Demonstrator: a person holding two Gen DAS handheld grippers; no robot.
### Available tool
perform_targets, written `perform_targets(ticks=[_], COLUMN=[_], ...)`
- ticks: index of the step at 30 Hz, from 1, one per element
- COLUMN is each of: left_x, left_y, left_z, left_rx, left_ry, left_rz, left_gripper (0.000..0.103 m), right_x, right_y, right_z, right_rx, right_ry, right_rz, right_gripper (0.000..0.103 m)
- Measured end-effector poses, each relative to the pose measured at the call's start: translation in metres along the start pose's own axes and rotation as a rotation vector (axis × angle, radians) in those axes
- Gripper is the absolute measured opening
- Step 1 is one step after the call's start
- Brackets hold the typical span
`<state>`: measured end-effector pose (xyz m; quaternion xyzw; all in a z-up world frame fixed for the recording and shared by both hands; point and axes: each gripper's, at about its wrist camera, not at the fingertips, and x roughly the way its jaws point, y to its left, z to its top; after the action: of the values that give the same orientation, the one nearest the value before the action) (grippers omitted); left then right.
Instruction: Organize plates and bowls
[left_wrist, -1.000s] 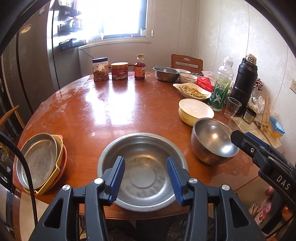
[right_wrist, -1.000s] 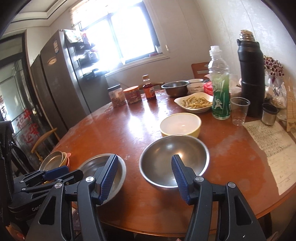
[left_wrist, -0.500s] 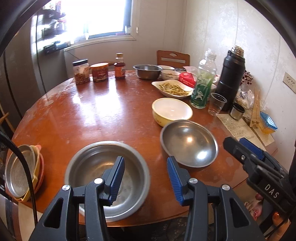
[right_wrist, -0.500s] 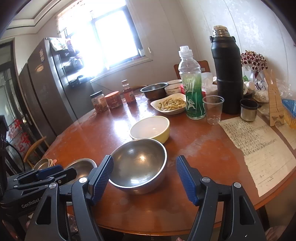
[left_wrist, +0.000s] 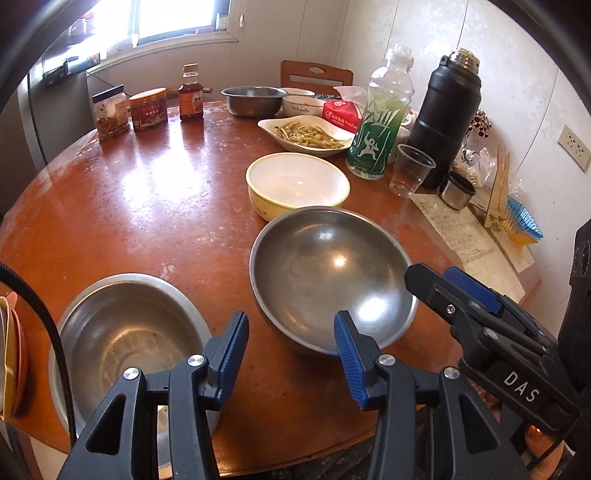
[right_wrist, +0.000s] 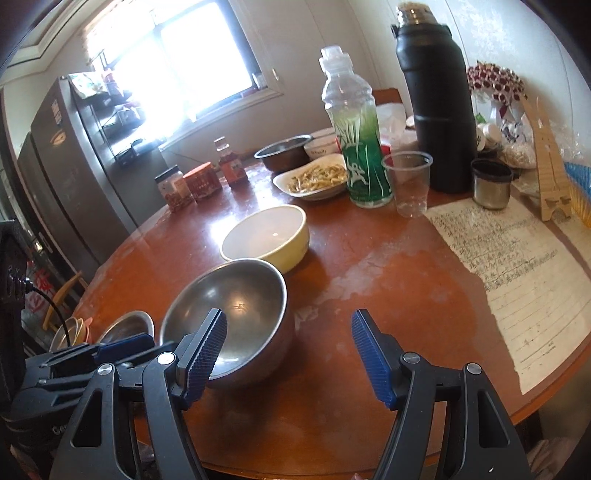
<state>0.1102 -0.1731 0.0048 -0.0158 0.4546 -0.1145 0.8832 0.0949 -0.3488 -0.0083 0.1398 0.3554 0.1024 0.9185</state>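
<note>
Steel bowl (left_wrist: 328, 277) sits near the front edge of a round wooden table (left_wrist: 147, 206), directly ahead of two handheld grippers as a person sets about organizing plates and bowls. The left gripper (left_wrist: 291, 354) hovers short of the bowl's near rim with its blue pads partly apart and nothing between them; the right-hand pad lines up with the rim while the other hangs over bare table. The right gripper (right_wrist: 288, 354) stands wider, its jaws having just opened further, and it too grips nothing: its left pad overlaps the bowl's near wall in the picture, though whether it touches cannot be told, and its right pad is over open tabletop.

Seen from the right wrist, the bowl lies ahead and to the left of the jaws, so that gripper would, by this reading, need to shift left to straddle the rim. A round bowl has no long axis; the nearest arc of rim is the likely grasp point, and the left gripper looks squarer to it.

A yellow bowl (left_wrist: 297, 182) rests just behind the steel one, touching or nearly so. A shallower steel basin (left_wrist: 122, 343) sits at the front-left edge, with a stack of dishes (left_wrist: 11, 354) beyond it at the far left. Bottles, jars, a flask and a dish of food crowd the table's back edge.
</note>
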Motion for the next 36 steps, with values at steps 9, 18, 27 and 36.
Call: perform_targets(ticks=[9, 18, 27, 36], left_x=[0.023, 0.030, 0.024, -0.008], left_y=[0.004, 0.005, 0.012, 0.025], left_z=[0.009, 0.014, 0.016, 0.014], left_rx=[-0.047, -0.083, -0.109, -0.123], left_ry=[0.038, 0.025, 0.003, -0.060], left_rz=[-0.031, -0.031, -0.057, -0.065], left_gripper=[0.048, 0.042, 0.041, 0.041], right_x=[0.030, 0.040, 0.036, 0.021], right_y=[0.000, 0.009, 0.008, 0.029], right_z=[0.010, 0.009, 0.015, 0.026], right_rx=[-0.019, -0.074, -0.035, -0.045], right_ry=[0.044, 0.053, 0.039, -0.006], right_rz=[0.036, 0.024, 0.044, 0.081], right_gripper=[0.045, 0.023, 0.023, 0.023])
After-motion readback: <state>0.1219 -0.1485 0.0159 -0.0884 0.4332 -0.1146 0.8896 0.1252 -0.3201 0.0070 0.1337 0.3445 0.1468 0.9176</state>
